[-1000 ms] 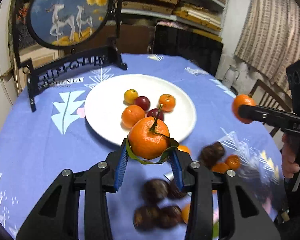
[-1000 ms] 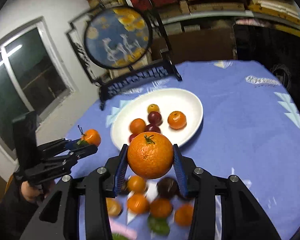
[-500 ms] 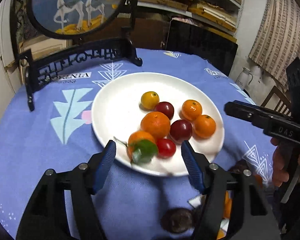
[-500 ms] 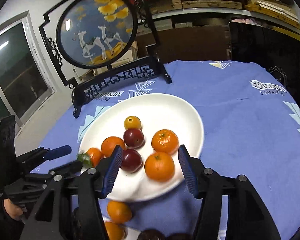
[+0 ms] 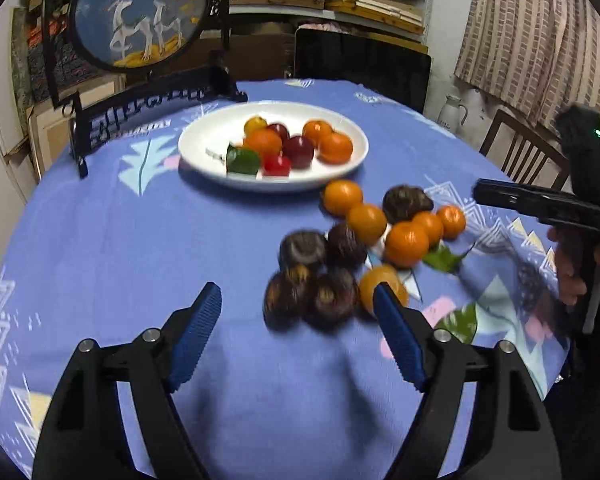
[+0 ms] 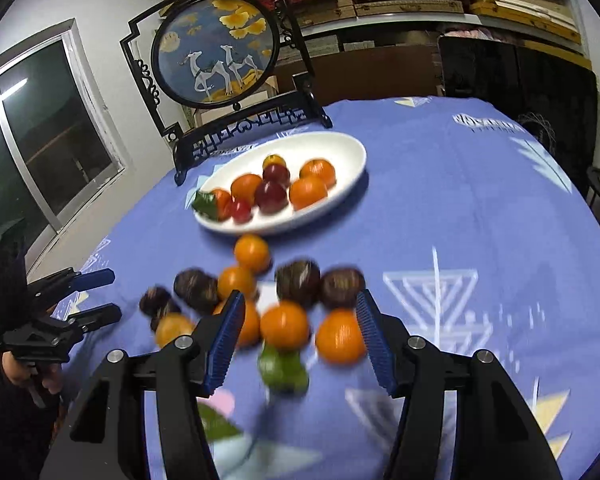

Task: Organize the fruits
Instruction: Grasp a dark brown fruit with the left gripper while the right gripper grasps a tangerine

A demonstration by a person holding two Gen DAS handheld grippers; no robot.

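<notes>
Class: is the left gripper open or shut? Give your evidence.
Open: the left gripper has its blue pads wide apart, nothing between them.

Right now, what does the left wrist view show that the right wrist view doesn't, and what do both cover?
Only the left wrist view shows the white jug, the wooden chair and the striped curtain at the table's right side. Only the right wrist view shows the window. Both show the white plate with fruit on it, the loose oranges and dark fruits on the blue tablecloth, the deer screen, and open, empty left tongs and right tongs.
</notes>
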